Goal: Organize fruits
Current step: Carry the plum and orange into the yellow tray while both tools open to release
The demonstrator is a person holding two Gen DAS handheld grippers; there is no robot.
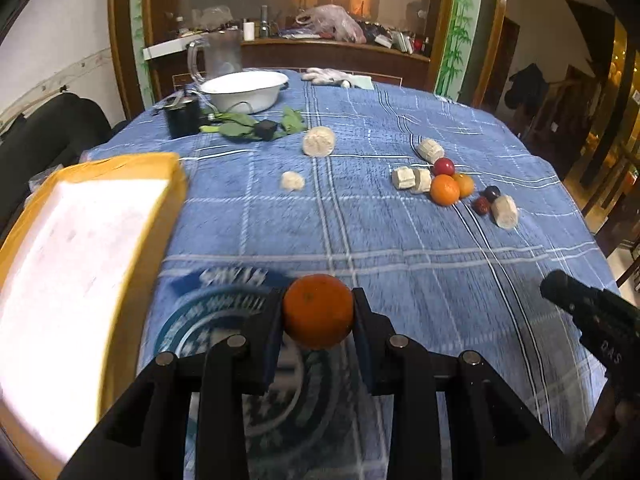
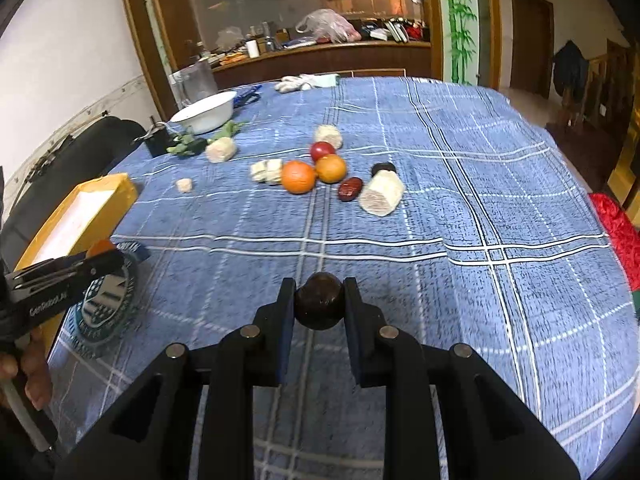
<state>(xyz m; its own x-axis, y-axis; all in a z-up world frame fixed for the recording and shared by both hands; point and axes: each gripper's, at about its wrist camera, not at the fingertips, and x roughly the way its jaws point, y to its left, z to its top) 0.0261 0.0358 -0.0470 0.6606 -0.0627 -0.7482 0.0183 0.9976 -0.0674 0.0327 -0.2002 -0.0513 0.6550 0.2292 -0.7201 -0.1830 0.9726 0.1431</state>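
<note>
In the left wrist view my left gripper [image 1: 318,296] is shut on an orange [image 1: 318,314], held above a round blue-green emblem [image 1: 224,320] beside an open yellow box [image 1: 80,260]. In the right wrist view my right gripper [image 2: 319,286] is shut on a dark round fruit [image 2: 319,302] above the blue checked cloth [image 2: 440,280]. Mid-table lie two oranges [image 2: 298,177] [image 2: 330,168], a red fruit [image 2: 322,149], a red date [image 2: 349,189] and several pale cut chunks [image 2: 381,193]. A small dark fruit [image 1: 492,193] lies near the date [image 1: 482,205].
A white bowl [image 1: 244,90], a glass jug [image 1: 218,56], green leaves [image 1: 248,126], a small black device [image 1: 182,116] and white gloves [image 1: 328,76] stand at the far side. The table's edge curves away at the right [image 2: 616,280]. A hand [image 2: 32,368] holds the left tool.
</note>
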